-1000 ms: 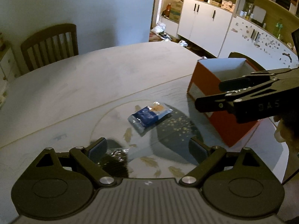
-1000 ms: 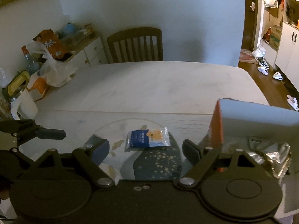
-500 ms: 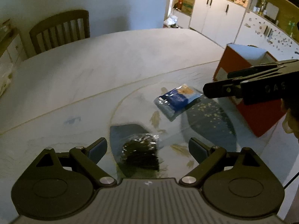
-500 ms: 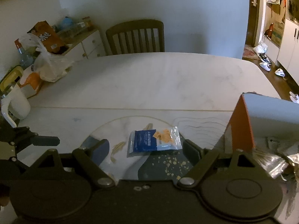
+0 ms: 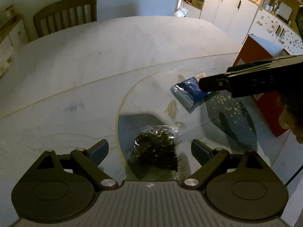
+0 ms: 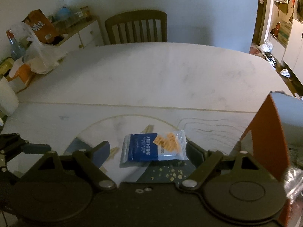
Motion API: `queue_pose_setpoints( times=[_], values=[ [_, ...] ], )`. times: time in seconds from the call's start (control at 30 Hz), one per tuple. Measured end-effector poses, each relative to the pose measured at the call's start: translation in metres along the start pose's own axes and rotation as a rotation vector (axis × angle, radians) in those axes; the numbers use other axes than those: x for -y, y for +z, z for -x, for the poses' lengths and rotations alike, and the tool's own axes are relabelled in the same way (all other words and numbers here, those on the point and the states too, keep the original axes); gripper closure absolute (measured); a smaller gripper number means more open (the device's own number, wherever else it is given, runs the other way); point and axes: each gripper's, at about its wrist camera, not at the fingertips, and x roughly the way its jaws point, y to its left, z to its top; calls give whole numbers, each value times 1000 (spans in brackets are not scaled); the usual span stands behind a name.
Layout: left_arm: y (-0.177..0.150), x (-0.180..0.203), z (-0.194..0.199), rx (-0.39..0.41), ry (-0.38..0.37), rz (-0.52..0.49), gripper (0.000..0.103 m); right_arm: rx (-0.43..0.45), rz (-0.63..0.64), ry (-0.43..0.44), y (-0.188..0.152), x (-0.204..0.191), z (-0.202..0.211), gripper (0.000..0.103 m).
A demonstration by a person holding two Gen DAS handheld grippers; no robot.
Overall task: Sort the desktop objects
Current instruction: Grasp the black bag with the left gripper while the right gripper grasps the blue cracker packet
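A blue and clear snack packet (image 6: pixel 153 147) lies flat on the round glass turntable (image 6: pixel 106 126), right between the spread fingers of my right gripper (image 6: pixel 147 151), which is open. In the left wrist view the same packet (image 5: pixel 187 92) is partly hidden behind the right gripper's finger (image 5: pixel 217 83). A clear bag of dark dried bits (image 5: pixel 157 149) rests on the glass between the fingers of my left gripper (image 5: pixel 149 151), also open and apart from it. An orange cardboard box (image 6: pixel 269 141) stands at the right, with crinkled wrappers inside.
A wooden chair (image 6: pixel 136 26) stands at the table's far side. Bags, a bottle and a carton (image 6: pixel 37 26) crowd the sideboard at the left. White cabinets (image 5: pixel 227 5) lie beyond the table. A hand (image 5: pixel 291 117) holds the right gripper near the box.
My right gripper moved forward and down until the blue packet sits between its fingers. My left gripper drew back and turned left, bringing the dark bag into fuller view.
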Motion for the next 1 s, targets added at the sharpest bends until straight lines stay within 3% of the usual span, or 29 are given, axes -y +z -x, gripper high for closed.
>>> queue_pose_setpoints(
  times=[0.6,0.9,1.0],
  values=[
    [-10,0,-13,33,17,-12,10,-51,44,-57,-3,1,-46,12],
    [-14,6,-12,63,33,-55,20,-35,30,-36,-6,5,-46,15],
    [-14,9,-12,72,56,-73,32,-35,35,-32,-8,6,-45,19]
  ],
)
